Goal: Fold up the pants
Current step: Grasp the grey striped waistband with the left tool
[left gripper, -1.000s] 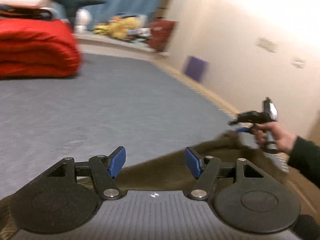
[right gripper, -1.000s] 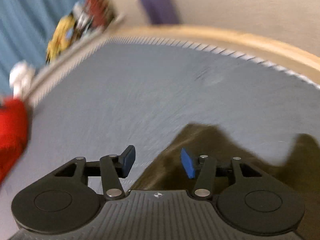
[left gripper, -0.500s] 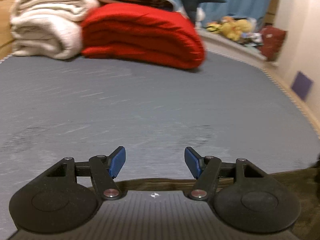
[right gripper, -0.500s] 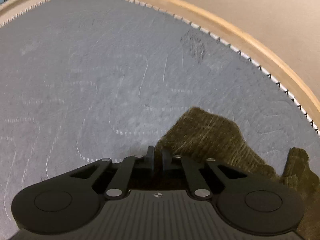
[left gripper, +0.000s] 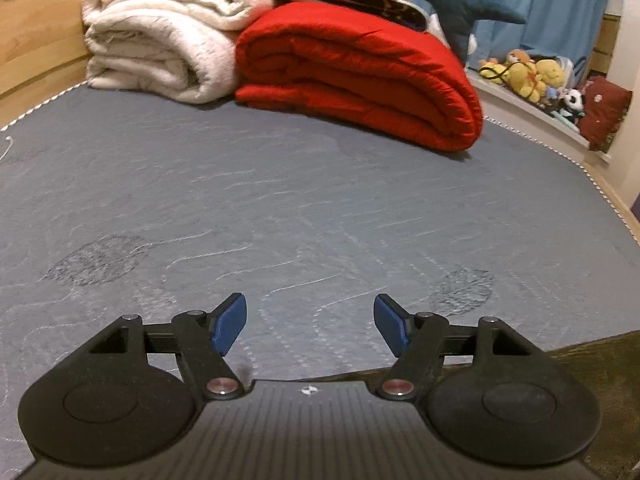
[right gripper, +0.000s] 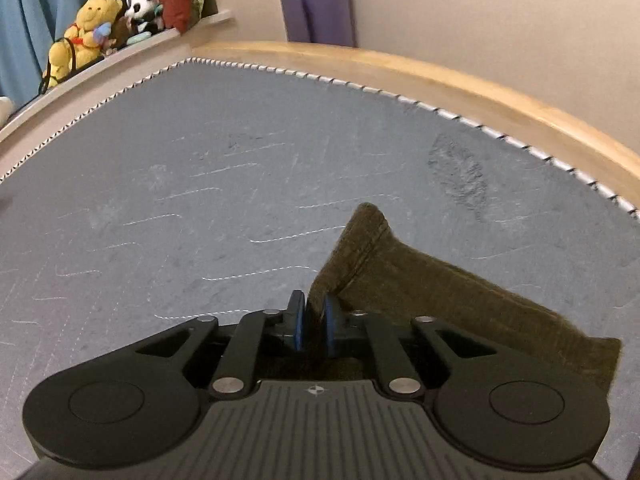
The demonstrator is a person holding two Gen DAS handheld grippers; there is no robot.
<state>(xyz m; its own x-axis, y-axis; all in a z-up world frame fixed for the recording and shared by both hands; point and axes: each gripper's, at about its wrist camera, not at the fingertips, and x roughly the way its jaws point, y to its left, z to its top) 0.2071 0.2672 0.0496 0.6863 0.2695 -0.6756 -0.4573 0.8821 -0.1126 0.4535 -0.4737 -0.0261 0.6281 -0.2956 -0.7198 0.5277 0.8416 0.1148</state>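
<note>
The olive-brown pants [right gripper: 420, 280] lie on the grey mattress [right gripper: 200, 200]. In the right wrist view my right gripper [right gripper: 314, 326] is shut on a fold of the pants at their near edge, and a hemmed corner sticks up ahead of the fingers. In the left wrist view my left gripper [left gripper: 310, 326] is open and empty, low over the mattress [left gripper: 280, 200]. Only a strip of the pants [left gripper: 600, 364] shows there, at the lower right behind the gripper.
A folded red quilt [left gripper: 360, 76] and a rolled white blanket [left gripper: 160, 40] lie at the far end of the mattress. Stuffed toys [right gripper: 84, 36] sit on a ledge. A wooden bed rail [right gripper: 440, 76] borders the mattress, with a purple mat [right gripper: 316, 4] against the wall.
My right gripper has shut on the pants and raised the fold a little. My left gripper has swung left, off the pants, and now faces the quilt and blanket.
</note>
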